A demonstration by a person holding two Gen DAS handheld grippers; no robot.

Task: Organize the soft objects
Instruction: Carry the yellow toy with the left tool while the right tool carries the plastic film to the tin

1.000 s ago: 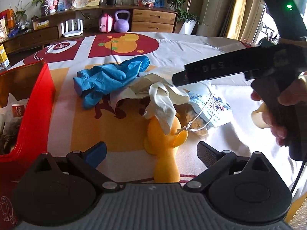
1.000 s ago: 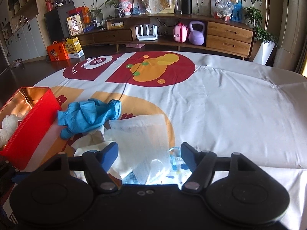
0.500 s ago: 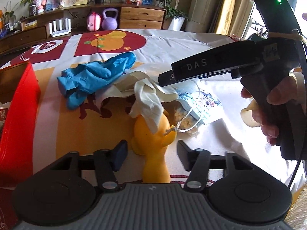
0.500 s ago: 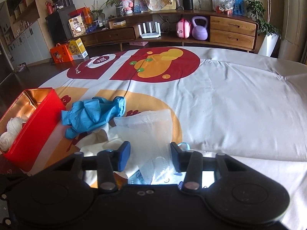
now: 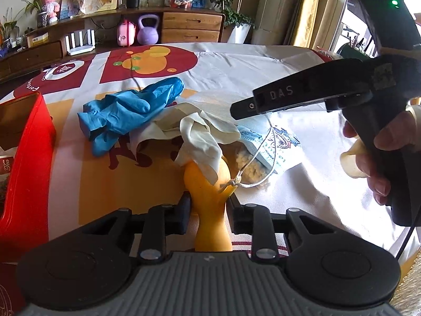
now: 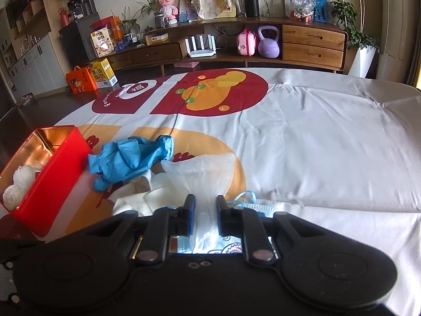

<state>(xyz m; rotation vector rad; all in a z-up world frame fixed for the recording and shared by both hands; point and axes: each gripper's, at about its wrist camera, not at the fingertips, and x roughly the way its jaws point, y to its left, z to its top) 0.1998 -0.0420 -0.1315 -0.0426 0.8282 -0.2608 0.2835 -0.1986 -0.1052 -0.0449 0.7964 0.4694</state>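
Left wrist view, going left to right: red tin (image 5: 31,142) at the left edge, blue gloves (image 5: 129,108) beside it on the tablecloth (image 5: 236,63), then a cream glove (image 5: 202,134) draped over the top of an orange squeeze toy (image 5: 208,187), then a face mask (image 5: 273,144) with its ear loop snagged on the toy, plus a small bag of white pellets (image 5: 250,166) under it. Change from a second ago: both sets of jaws were wide open, half a second ago partly closed, now both are pinched in. Left gripper (image 5: 208,210) is narrowed to the width of the toy's neck, pads touching it on both sides, so it has the toy. Right gripper shows in this view as the black tool body (image 5: 310,97) over the pile, held by the right hand (image 5: 386,152)

Right wrist view, left to right: red tin (image 6: 52,173) with white rolled balls (image 6: 18,184) inside, blue gloves (image 6: 131,158) just beside it, cream glove (image 6: 136,197), then a clear plastic bag (image 6: 202,168). Right gripper (image 6: 205,208) is nearly closed, bunching the bag's lower end between the pads, mask loop (image 6: 244,197) just right of it

Judgement: both grasps look made, sorting is early, most of the pile is still on the cloth. Lifting the toy will likely drag the cream glove and the mask loop with it
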